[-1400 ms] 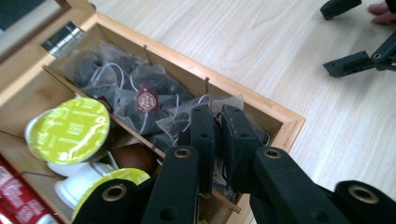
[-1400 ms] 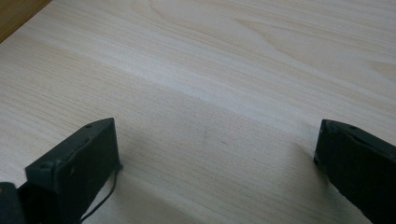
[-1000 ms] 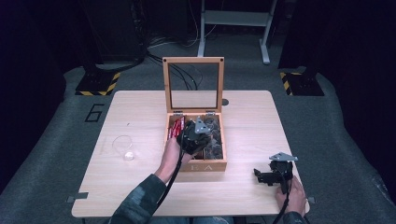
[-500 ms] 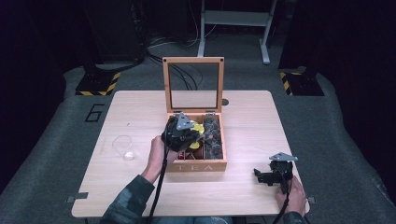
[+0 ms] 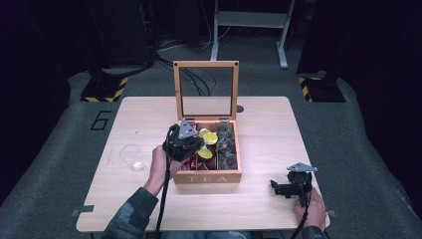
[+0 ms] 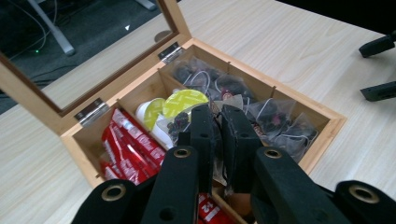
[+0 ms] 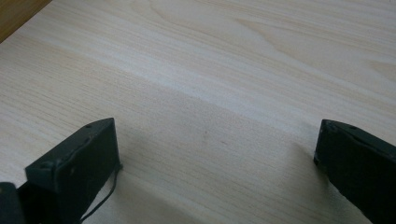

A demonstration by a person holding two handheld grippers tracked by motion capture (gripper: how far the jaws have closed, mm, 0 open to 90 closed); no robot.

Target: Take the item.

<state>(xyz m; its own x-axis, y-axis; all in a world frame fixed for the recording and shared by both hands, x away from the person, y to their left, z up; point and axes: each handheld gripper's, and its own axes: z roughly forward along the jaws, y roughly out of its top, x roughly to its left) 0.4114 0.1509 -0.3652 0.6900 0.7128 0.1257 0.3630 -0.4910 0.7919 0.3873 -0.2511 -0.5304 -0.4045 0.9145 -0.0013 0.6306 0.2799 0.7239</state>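
Above the tea box's (image 5: 207, 177) middle compartment, left gripper (image 6: 218, 140) jaws pinching a tea bag (image 6: 180, 122), glass cup (image 5: 130, 157) left; right gripper (image 5: 287, 190) spread, farther.

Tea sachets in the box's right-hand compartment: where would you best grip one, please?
Probably pinch an upstanding film corner of a tea sachet, coming straight down from above. The sachets lie packed between the walls of the box, so the sides are blocked, and thin film flattens easily between jaws.
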